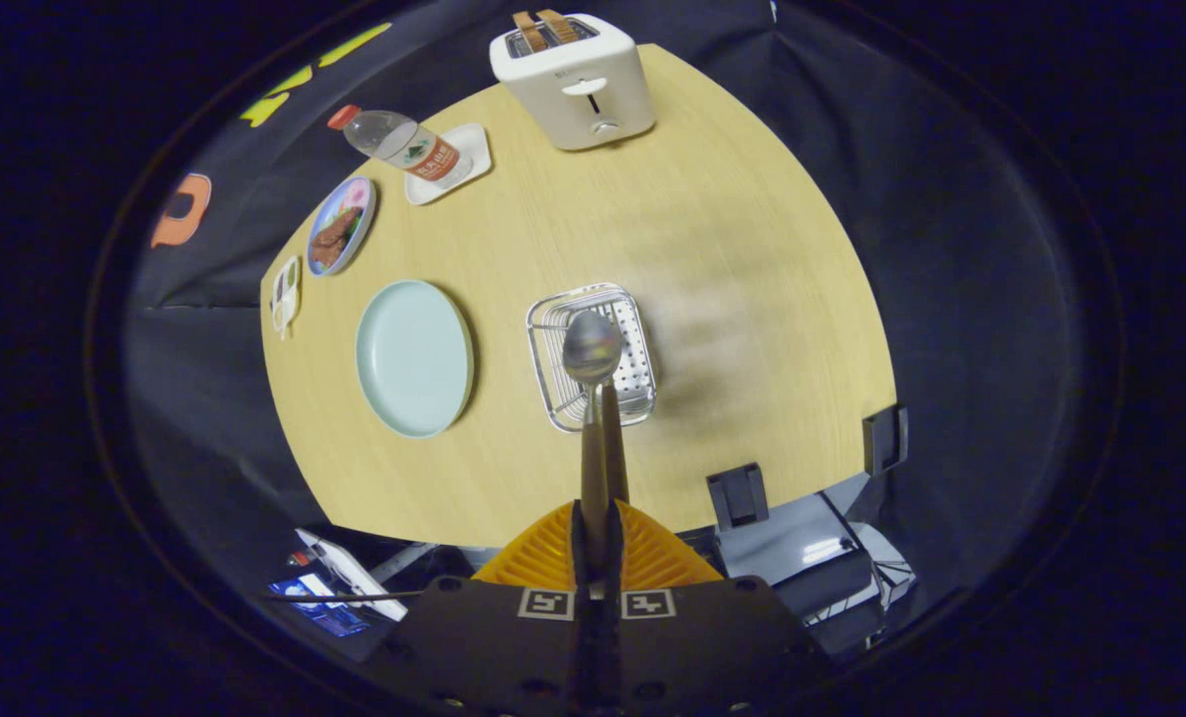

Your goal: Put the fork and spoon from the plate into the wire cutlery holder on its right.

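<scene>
My gripper (593, 518) hangs high above the wooden table (732, 259), shut on a metal spoon (593, 347) that points forward from between the fingers (543, 560). A second slim handle (614, 438) runs alongside the spoon's handle; its head is hidden behind the spoon's bowl. The bowl lines up over the wire cutlery holder (553, 329), which stands well below it on the table. To the left of the holder is the pale green plate (413, 358), with nothing on it.
A white toaster (575, 85) with bread slices stands at the far edge. A water bottle (398, 144) lies on a small white tray, with a dish of food (341, 227) and a small compartment dish (285, 294) along the left edge. Two black clamps (738, 495) grip the near edge.
</scene>
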A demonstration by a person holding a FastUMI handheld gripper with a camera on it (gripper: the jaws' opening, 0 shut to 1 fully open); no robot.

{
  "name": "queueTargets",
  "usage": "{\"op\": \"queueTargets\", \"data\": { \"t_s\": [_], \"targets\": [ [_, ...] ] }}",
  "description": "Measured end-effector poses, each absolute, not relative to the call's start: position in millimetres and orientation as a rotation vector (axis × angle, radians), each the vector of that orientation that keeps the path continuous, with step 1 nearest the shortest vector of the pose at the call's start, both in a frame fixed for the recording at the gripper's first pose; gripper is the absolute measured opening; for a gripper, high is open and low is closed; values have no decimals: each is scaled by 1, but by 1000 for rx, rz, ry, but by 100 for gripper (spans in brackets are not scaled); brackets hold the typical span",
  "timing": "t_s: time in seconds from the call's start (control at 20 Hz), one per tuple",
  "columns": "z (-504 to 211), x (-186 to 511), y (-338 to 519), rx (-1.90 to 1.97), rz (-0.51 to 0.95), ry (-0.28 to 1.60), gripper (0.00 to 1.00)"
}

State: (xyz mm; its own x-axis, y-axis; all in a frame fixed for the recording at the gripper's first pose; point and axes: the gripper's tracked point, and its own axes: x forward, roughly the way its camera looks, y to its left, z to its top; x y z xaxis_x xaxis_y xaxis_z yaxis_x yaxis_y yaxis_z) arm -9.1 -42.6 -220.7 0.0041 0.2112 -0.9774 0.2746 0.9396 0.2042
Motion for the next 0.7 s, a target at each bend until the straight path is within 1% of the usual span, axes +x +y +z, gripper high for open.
{"op": "queueTargets", "data": {
  "t_s": [0.1, 0.15, 0.2, 0.25, 0.3, 0.35, 0.4, 0.45, 0.5, 0.55, 0.6, 0.65, 0.7],
  "targets": [
    [-224, -5, -38, 408, -45, 1588, 3],
    [-223, -2, -36, 417, -47, 1589, 7],
    [-224, 1, -35, 427, -46, 1581, 7],
    [-223, 5, -32, 436, -41, 1565, 11],
    [-220, 8, -34, 427, -40, 1552, 10],
    [-215, 12, -33, 432, -31, 1530, 17],
    [-215, 15, -32, 429, -24, 1507, 21],
    [-212, 18, -32, 418, -16, 1484, 29],
    [-209, 21, -32, 410, -9, 1458, 29],
    [-205, 25, -31, 399, -1, 1429, 32],
    [-201, 27, -31, 386, 12, 1395, 37],
    [-195, 32, -30, 363, 29, 1356, 49],
    [-189, 39, -31, 337, 38, 1298, 52]
  ]
}}
